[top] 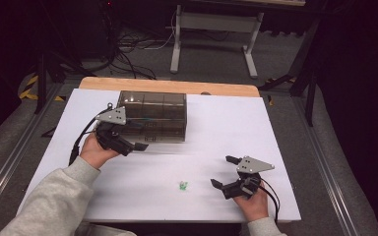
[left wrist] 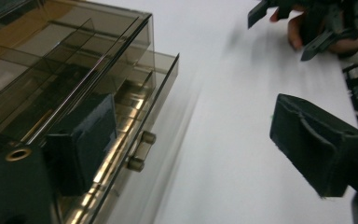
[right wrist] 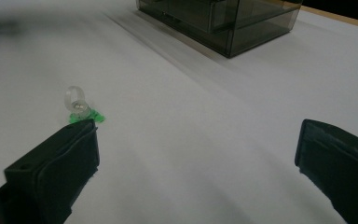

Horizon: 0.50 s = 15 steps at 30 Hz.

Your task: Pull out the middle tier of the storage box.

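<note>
**On the white table: two open grippers, a smoky drawer box and a small ring**

At the far middle of the white table (top: pixel 226 128) stands a smoke-tinted plastic drawer box (top: pixel 152 115), its top divided into compartments. The left gripper (top: pixel 128 140) sits at the box's near left corner, held by the left hand (top: pixel 96 151). In the left gripper view its jaws stand wide apart and grip nothing: one pad (left wrist: pixel 86 140) lies against the front of the box beside a slightly drawn-out drawer (left wrist: pixel 154 102) with a small knob (left wrist: pixel 140 149), the other pad hangs over bare table.

Toward the near right, the right gripper (top: pixel 222 172) rests low over the table in the right hand (top: pixel 253 201). Its jaws too are spread wide and empty. A small clear ring with a green base (right wrist: pixel 80 109) lies on the table between the two hands, nearer the right gripper; in the right gripper view it sits just beyond the tip of one jaw, apart from it, and well short of the box.
</note>
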{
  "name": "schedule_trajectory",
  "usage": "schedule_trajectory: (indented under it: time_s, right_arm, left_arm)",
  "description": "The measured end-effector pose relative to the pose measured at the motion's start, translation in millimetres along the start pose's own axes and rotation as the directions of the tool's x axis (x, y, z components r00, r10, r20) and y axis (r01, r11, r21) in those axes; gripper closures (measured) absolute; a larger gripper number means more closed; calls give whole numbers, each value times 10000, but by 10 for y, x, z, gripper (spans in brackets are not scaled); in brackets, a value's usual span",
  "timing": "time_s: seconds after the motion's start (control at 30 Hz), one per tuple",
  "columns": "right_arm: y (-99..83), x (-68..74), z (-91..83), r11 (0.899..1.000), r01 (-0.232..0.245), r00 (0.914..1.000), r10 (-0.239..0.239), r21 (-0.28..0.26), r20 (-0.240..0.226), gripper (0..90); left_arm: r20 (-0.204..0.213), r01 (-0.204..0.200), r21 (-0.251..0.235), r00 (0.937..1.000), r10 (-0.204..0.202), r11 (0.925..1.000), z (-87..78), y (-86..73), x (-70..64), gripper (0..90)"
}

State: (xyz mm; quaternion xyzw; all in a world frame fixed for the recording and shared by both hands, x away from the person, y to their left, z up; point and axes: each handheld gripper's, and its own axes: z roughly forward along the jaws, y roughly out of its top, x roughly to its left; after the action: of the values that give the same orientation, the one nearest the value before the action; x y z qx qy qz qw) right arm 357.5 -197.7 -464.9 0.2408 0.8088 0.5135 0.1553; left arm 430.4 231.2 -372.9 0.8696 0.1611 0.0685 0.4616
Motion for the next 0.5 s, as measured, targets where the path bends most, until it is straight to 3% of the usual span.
schedule_trajectory:
  time_s: [0.17,0.3,0.5]
  right_arm:
    - [1,1,1,10000,17,10000,-17,3,-11,1]
    - [0,1,1,10000,16,10000,-16,3,-13,1]
    - [0,4,5,10000,40,10000,-40,40,-12,1]
  left_arm:
    - [-154,-485,694,9986,497,9964,19,48,45,252]
    - [-291,-941,1342,9947,989,9865,40,94,68,293]
    - [-185,-1115,1987,9929,1175,9737,86,141,111,337]
